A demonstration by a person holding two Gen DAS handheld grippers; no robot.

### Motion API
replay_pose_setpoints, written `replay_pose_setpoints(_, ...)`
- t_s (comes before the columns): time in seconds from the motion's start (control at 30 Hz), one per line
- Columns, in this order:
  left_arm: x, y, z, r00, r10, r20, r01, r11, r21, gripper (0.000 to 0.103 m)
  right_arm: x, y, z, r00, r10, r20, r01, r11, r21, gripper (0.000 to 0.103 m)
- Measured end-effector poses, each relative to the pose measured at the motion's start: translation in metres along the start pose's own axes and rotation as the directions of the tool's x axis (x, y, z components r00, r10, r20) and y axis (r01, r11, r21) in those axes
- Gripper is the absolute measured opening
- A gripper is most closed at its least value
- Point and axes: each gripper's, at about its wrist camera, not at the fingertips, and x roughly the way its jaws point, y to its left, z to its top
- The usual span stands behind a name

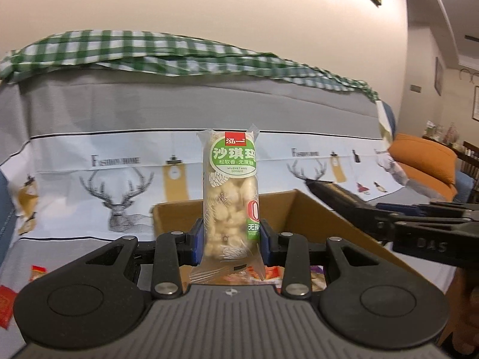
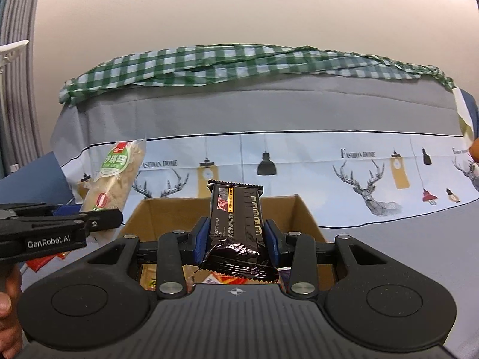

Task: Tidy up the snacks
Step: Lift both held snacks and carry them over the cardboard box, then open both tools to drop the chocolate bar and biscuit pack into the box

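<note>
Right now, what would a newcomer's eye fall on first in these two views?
The clear pastry packet with the green label, standing upright in the left tongs. Next, the black snack bar gripped in the right tongs. Both hang over the open cardboard box, with a deer-print cloth behind.

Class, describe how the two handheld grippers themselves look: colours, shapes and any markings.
Both are matte black. The left gripper and right gripper each have blue pads, hinged link arms with silver pivot pins, a ribbed grey body bearing a small compass mark, and round discs either side. Lettering "GenRobot.AI" shows on the left gripper's side in the right wrist view.
</note>
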Motion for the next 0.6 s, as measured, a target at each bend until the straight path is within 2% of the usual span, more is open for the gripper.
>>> replay_pose_setpoints(0.3, 0.008, -0.019, -0.004, 0.998, -0.059, -0.01, 0.059, 0.998, 0.013, 0.04, 0.005, -0.001, -0.002, 0.999, -0.038, -0.022, 0.038, 0.999, -0.009, 0.041)
replay_pose_setpoints(0.6, 0.011, -0.021, -0.003, 0.998, -0.066, -0.014, 0.066, 0.998, -0.002, 0.04, 0.005, -0.001, -0.004, 0.998, -0.055, -0.026, 0.055, 0.998, -0.01, 0.041)
